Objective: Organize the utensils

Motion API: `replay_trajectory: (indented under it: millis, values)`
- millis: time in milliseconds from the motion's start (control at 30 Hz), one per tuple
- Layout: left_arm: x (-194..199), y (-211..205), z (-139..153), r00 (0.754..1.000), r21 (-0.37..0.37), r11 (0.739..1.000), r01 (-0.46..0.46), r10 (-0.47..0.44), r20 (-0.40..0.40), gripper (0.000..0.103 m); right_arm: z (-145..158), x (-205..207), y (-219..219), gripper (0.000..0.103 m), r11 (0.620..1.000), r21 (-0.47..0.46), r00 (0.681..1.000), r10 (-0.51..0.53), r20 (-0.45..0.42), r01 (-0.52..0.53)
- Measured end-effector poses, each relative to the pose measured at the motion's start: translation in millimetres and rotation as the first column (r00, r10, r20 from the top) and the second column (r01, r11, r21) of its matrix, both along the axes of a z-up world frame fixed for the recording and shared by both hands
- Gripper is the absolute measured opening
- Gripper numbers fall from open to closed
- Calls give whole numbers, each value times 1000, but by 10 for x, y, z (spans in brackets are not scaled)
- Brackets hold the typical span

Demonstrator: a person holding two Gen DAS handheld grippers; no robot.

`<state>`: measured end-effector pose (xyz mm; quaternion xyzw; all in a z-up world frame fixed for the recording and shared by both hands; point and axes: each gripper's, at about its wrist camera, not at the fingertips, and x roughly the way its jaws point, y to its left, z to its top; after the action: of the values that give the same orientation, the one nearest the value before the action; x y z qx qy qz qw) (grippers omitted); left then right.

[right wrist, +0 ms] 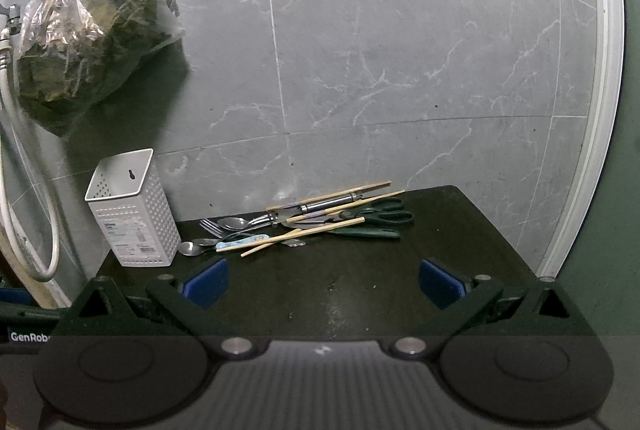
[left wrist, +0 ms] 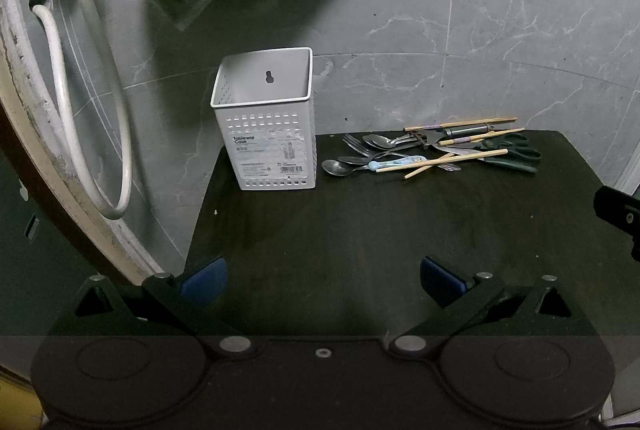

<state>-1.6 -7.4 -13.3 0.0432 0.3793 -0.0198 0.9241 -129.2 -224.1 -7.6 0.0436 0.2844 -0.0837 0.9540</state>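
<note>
A white perforated tableware case (left wrist: 268, 122) stands upright and empty at the back left of a dark table (left wrist: 360, 238). To its right lies a pile of utensils (left wrist: 432, 150): spoons, forks, wooden chopsticks, a blue-handled spoon (left wrist: 394, 163) and green-handled scissors (left wrist: 508, 150). My left gripper (left wrist: 322, 280) is open over the table's near part, well short of the case. The right wrist view shows the same case (right wrist: 132, 210) at left and the utensils (right wrist: 304, 226) ahead. My right gripper (right wrist: 322, 280) is open with nothing between its blue pads.
A grey marble-tiled wall (right wrist: 400, 70) backs the table. A clear plastic bag of dark leaves (right wrist: 92, 42) hangs at upper left, above the case. White hoses (left wrist: 84, 102) loop down the wall at left. A part of the other gripper (left wrist: 620, 214) shows at the right edge.
</note>
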Motion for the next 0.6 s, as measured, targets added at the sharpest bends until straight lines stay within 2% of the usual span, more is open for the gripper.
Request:
replay_trajectory:
  millis: [600]
  values:
    - [118, -105, -122, 999, 4, 1000, 6, -6, -50, 102, -60, 64, -97, 103, 1000, 27, 1000, 16, -20, -15]
